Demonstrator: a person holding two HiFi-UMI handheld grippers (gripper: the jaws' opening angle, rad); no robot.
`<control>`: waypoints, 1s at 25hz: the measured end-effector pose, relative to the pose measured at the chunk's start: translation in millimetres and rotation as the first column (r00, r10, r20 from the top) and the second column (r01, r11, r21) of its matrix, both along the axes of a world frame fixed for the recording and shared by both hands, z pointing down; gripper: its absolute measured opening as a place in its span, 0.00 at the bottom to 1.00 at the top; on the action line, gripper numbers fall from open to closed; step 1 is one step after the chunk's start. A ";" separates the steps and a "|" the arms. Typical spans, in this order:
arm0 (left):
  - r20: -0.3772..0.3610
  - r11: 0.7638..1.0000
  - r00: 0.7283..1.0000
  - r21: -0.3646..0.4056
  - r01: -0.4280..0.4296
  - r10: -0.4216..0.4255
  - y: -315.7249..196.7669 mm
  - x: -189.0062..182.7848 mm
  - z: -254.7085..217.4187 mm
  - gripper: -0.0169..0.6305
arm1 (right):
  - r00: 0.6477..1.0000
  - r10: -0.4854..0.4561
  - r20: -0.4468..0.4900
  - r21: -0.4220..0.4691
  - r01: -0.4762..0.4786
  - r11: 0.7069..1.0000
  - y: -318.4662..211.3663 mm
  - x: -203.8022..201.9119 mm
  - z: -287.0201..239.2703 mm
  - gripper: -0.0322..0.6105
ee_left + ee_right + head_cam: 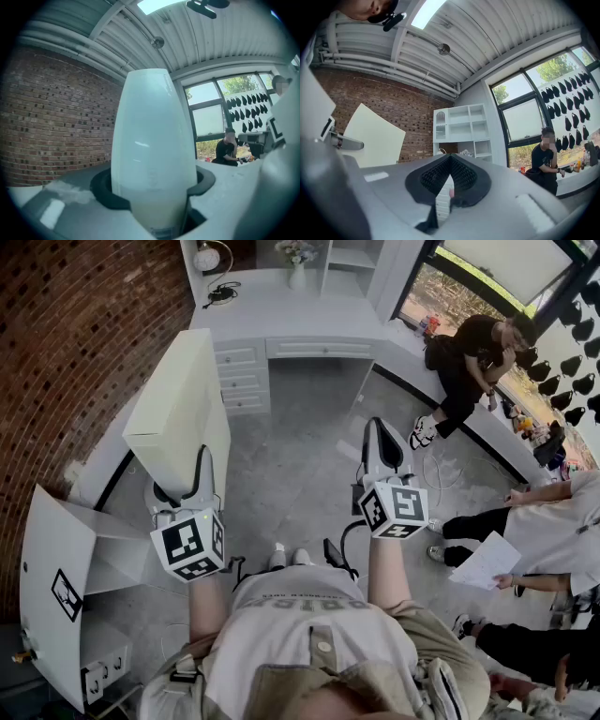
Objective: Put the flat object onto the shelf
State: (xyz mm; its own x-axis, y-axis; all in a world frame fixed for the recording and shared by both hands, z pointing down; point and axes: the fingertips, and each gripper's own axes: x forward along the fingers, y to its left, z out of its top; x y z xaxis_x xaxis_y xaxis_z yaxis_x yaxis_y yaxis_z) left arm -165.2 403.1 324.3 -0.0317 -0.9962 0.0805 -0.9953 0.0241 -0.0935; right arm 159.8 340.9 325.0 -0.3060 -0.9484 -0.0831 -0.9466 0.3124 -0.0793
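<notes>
The flat object is a large cream-white board. In the head view it stands tilted at the left, and my left gripper is shut on its lower edge. The left gripper view shows the board edge-on and filling the middle, with both jaws pressed against its sides. My right gripper hangs over the grey floor with its jaws shut and nothing between them. Its own view shows the black pads meeting, with the board off to the left. A white open shelf unit lies at the lower left.
A white desk with drawers and a vase stands ahead against the brick wall. A person sits on the window bench at the right. Other people, one with a paper sheet, are at the lower right.
</notes>
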 end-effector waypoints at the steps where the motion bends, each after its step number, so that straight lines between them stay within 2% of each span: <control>1: 0.000 1.000 1.000 -0.001 0.000 0.000 0.0 1.1 0.3 0.50 | 1.000 0.000 0.000 0.000 0.000 1.000 0.1 0.8 -0.1 0.05; 11: -0.012 1.000 1.000 -0.010 -0.006 0.006 -3.8 8.0 4.1 0.50 | 1.000 -0.009 -0.009 -0.008 0.009 1.000 -1.0 3.0 1.6 0.05; 17: -0.046 1.000 0.999 -0.019 -0.015 0.014 -9.6 18.7 8.5 0.50 | 1.000 -0.016 0.005 -0.035 0.016 0.999 -4.7 11.1 8.4 0.05; 22: -0.148 0.999 0.989 -0.016 -0.031 0.029 -20.3 31.1 17.7 0.50 | 0.996 -0.029 0.080 -0.067 0.035 0.997 -11.4 21.4 15.8 0.05; 25: -0.268 0.999 0.962 0.007 -0.041 0.042 -29.3 43.0 23.1 0.50 | 0.981 -0.051 0.186 -0.092 0.070 0.993 -15.8 30.7 20.6 0.05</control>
